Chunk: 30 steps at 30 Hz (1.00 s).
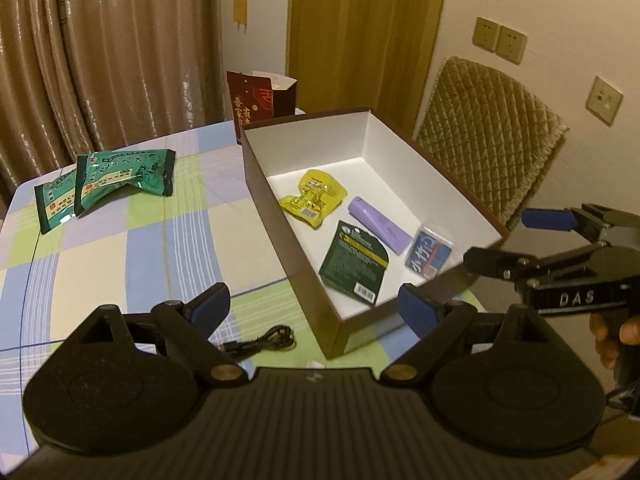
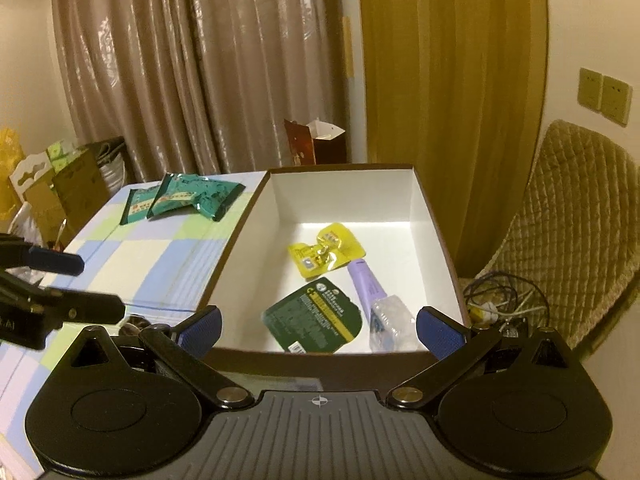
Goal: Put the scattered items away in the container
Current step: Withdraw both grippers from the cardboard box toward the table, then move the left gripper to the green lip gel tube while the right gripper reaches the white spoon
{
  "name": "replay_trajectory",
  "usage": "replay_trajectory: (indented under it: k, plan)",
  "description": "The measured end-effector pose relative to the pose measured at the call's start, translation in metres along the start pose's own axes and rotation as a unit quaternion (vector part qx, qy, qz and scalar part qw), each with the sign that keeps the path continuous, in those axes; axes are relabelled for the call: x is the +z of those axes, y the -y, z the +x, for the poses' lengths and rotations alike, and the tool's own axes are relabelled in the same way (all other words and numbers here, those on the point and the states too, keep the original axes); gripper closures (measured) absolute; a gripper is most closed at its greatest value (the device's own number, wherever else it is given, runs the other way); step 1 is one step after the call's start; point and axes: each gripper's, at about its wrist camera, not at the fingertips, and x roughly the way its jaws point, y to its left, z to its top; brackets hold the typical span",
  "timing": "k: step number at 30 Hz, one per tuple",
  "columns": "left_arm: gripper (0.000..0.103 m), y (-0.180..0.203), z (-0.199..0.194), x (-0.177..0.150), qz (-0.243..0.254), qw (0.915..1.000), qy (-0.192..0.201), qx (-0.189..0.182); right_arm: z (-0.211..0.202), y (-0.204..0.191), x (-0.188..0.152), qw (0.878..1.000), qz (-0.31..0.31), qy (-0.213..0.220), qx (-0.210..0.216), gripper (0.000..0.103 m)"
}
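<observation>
The letters "DAS" stand on the right tool (image 1: 554, 240); print on the packets is too small to read.

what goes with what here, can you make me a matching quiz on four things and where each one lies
1 purple cylinder
2 green packets
3 black cable
4 yellow packet

a on the cloth, far from the box
b in the box, farthest in
c on the cloth by the box's near corner
d in the box, beside the clear packet

Pairs: 1-d, 2-a, 3-c, 4-b

Brown box (image 1: 280, 216) holds four items; green packets (image 1: 104, 188), black cable (image 1: 260, 344) outside.
</observation>
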Motion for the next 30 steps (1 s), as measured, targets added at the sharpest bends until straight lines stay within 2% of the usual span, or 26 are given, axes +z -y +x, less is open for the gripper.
replay_trajectory:
  k: [8, 14, 24, 30]
  plan:
    - [0.014, -0.019, -0.026, -0.024, 0.011, 0.9998, -0.005, -0.018, -0.017, -0.028, -0.010, 1.000, 0.019, 0.001, -0.005, 0.002]
    - [0.014, -0.039, -0.038, -0.040, 0.015, 0.9996, -0.014, -0.017, -0.021, -0.050, -0.021, 0.999, 0.032, -0.006, -0.003, 0.002]
    - [0.014, -0.074, -0.040, -0.060, 0.017, 0.9991, -0.035, -0.018, -0.009, -0.085, -0.051, 0.997, 0.064, -0.051, 0.001, 0.004]
    - [0.014, -0.092, -0.038, -0.073, 0.023, 0.9985, -0.046, -0.019, -0.002, -0.102, -0.064, 0.994, 0.074, -0.074, 0.001, 0.010]
